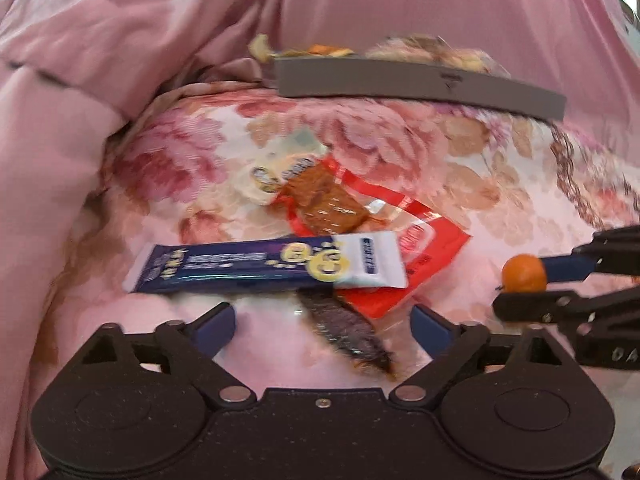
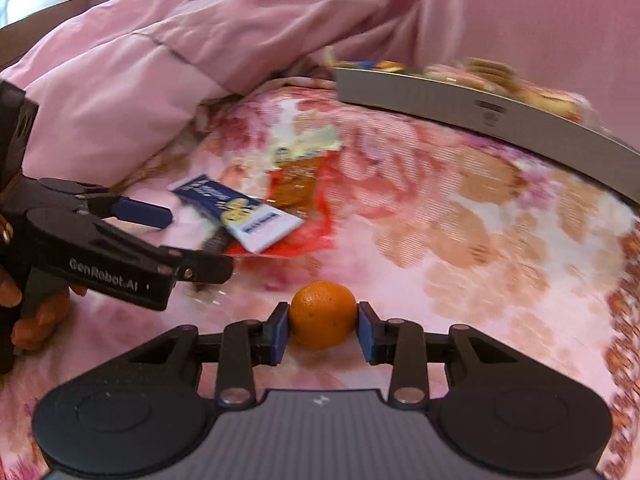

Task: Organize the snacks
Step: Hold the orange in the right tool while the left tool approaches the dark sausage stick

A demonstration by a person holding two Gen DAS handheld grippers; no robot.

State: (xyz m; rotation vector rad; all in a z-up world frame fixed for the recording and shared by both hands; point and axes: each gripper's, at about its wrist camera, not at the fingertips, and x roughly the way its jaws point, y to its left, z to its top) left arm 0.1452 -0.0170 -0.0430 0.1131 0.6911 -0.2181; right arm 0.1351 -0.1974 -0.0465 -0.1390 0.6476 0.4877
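My right gripper (image 2: 323, 330) is shut on a small orange (image 2: 322, 314), held just above the floral bedspread; the orange also shows in the left wrist view (image 1: 524, 273). My left gripper (image 1: 322, 322) is open, just in front of a heap of snack packets: a blue and white bar (image 1: 264, 266), a red packet with a brown snack (image 1: 356, 216), a cream packet (image 1: 280, 172) and a dark snack (image 1: 352, 336) between its fingers. The heap also shows in the right wrist view (image 2: 256, 212). A grey tray (image 1: 416, 84) with several snacks lies at the back.
A pink quilt (image 1: 120, 60) is bunched up at the left and back. The floral bedspread (image 2: 460, 240) stretches to the right of the heap. The grey tray (image 2: 480, 112) sits at the far right in the right wrist view.
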